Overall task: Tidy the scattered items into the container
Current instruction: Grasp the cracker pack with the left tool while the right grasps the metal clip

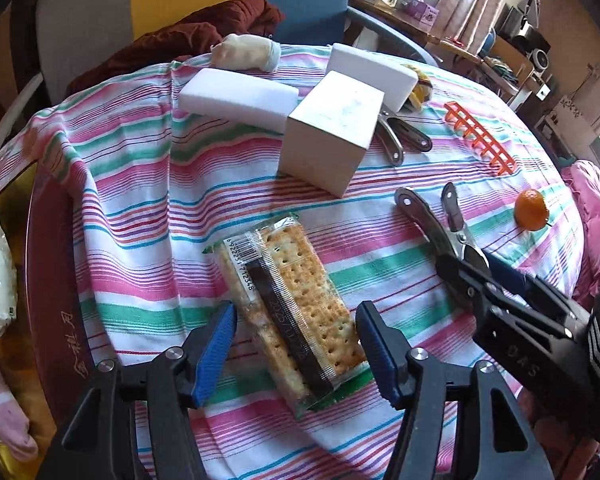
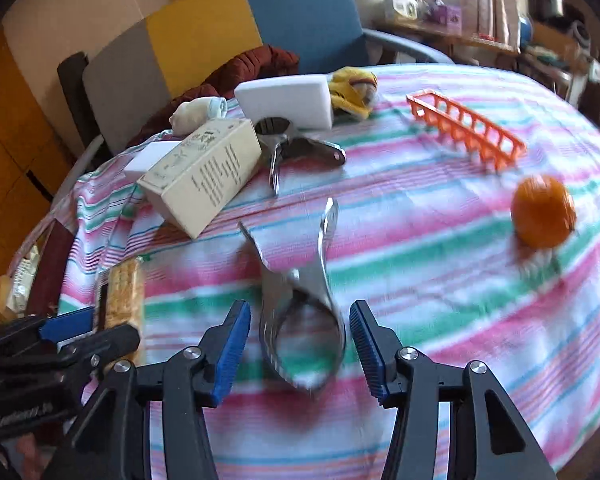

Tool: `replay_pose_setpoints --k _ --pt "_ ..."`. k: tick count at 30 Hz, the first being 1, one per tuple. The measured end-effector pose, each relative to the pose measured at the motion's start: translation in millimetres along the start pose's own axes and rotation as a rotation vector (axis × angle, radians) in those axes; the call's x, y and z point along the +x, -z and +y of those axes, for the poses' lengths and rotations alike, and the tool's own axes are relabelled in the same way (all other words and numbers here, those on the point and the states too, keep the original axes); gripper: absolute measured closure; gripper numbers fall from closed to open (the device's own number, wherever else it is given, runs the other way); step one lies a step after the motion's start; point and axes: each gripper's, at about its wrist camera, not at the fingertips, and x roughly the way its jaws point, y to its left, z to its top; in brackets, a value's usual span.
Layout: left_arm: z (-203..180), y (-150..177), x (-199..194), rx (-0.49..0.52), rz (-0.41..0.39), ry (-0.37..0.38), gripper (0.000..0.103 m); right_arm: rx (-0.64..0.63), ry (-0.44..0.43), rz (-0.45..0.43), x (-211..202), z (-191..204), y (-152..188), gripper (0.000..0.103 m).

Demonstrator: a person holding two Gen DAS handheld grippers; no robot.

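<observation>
Two handheld grippers hover over a round table covered with a striped cloth (image 1: 148, 184). The left gripper (image 1: 296, 344) has its jaws apart on either side of a cracker packet (image 1: 296, 312) lying flat on the cloth, pads not touching it. The right gripper (image 2: 300, 344) also stands apart, straddling a metal clip (image 2: 300, 316) without gripping it. Farther back lie a cream box (image 2: 204, 176), white foam blocks (image 1: 236, 98), an orange plastic rack (image 2: 466, 128) and a small orange fruit (image 2: 544, 216).

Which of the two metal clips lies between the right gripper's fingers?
The nearer metal clip, lying alone between the open right gripper. The other metal clip lies farther back, beside the cardboard box.
</observation>
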Motion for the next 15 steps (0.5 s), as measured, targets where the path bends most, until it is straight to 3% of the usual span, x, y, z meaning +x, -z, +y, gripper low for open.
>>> replay_pose_setpoints --k 1,3,7,10,12,15 --pt "1.2 0.1 0.8 -0.009 0.002 0.001 0.037 -0.017 0.01 0.004 1.3 2.7 -0.7 0.05" --pt "5.0 0.9 3.2 -0.031 0.009 0.02 0.036 -0.052 0.055 0.0 4.2 7.2 0.7 0.062" --pt "9.0 4.2 16.9 -0.075 0.07 0.045 0.034 -0.03 0.057 -0.024 1.0 2.3 6.5 0.062" --pt "5.1 5.2 18.1 -0.053 0.044 0.018 0.033 -0.036 0.061 -0.033 -3.3 4.3 11.2 0.062" --pt "4.2 5.8 17.1 -0.048 0.026 0.011 0.034 -0.043 0.066 -0.039 -4.5 6.1 13.3 0.062" --pt "4.5 8.5 11.4 -0.025 -0.016 -0.001 0.049 -0.039 0.066 -0.044 -4.9 6.0 13.8 0.062"
